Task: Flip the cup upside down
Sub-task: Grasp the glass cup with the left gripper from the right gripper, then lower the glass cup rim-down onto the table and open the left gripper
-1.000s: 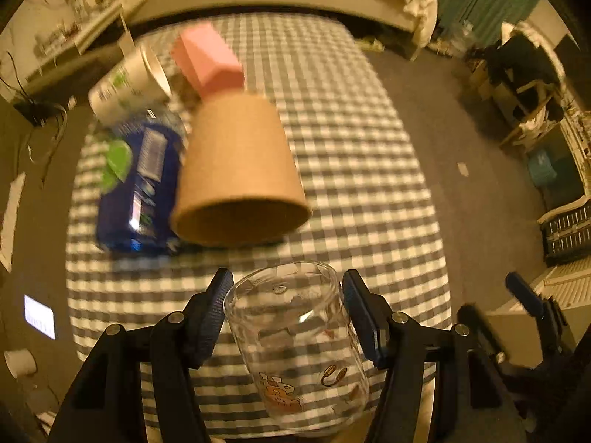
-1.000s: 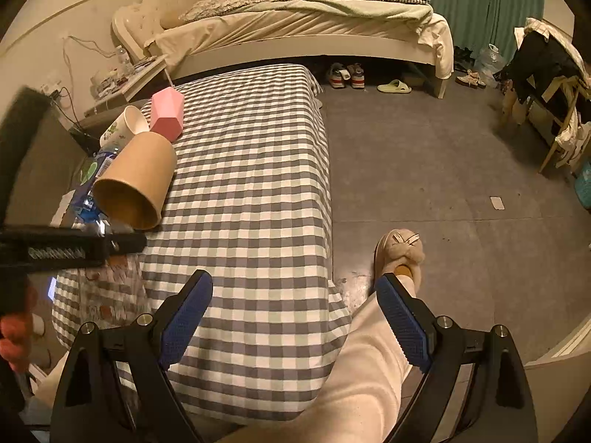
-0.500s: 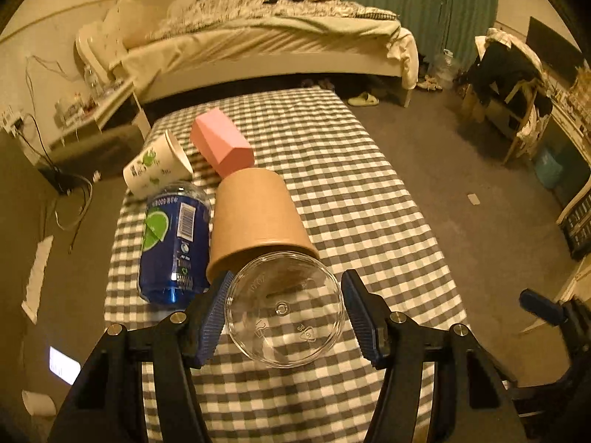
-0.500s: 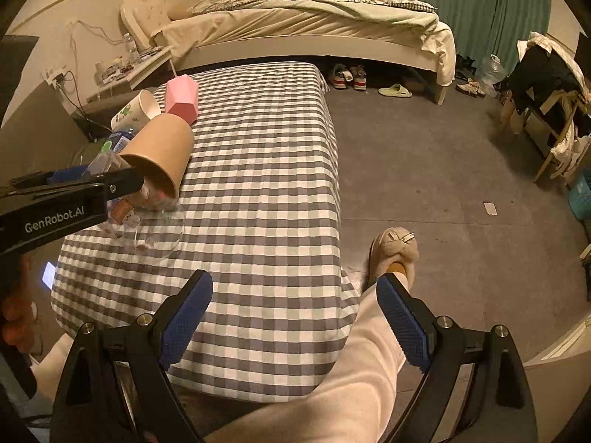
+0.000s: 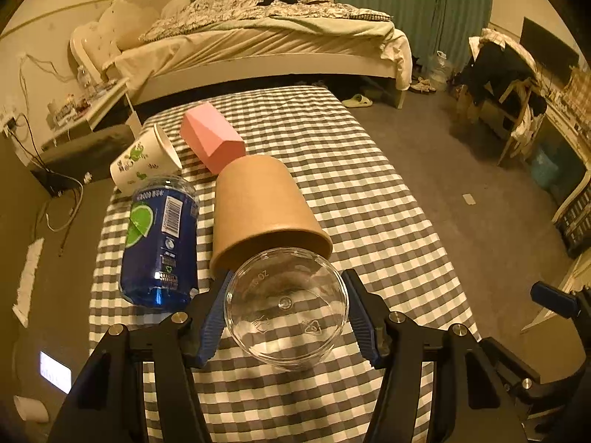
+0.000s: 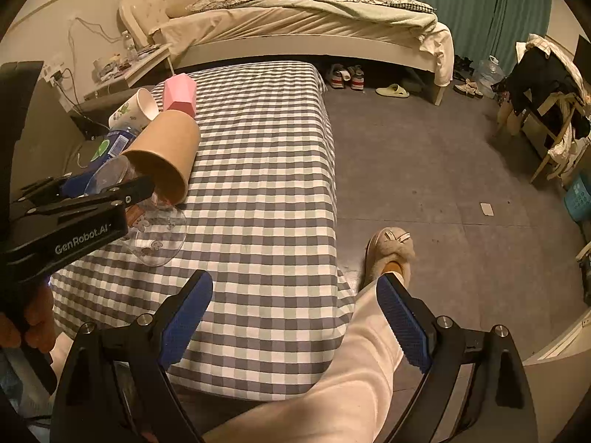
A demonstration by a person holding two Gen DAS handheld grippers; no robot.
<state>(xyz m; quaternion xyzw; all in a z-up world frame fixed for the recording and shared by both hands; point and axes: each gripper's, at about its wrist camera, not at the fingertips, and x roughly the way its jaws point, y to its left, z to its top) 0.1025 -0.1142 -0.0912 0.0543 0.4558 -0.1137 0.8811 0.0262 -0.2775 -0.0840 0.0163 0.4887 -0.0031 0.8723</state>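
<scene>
Dim yellowish bedroom light. Unmade bed (image 5: 266, 40) along the back wall, green curtains (image 6: 480, 3) to its right, grey floor (image 6: 424, 170), a cluttered chair (image 6: 546, 88), shoes (image 6: 345, 75) under the bed.

A table under a grey-and-white checked cloth (image 5: 369, 199) carries four things, all on their sides — a brown paper cup (image 5: 258, 206); a blue bottle (image 5: 159, 243) beside it; a printed white cup (image 5: 142, 162); a pink box (image 5: 210, 140).
</scene>
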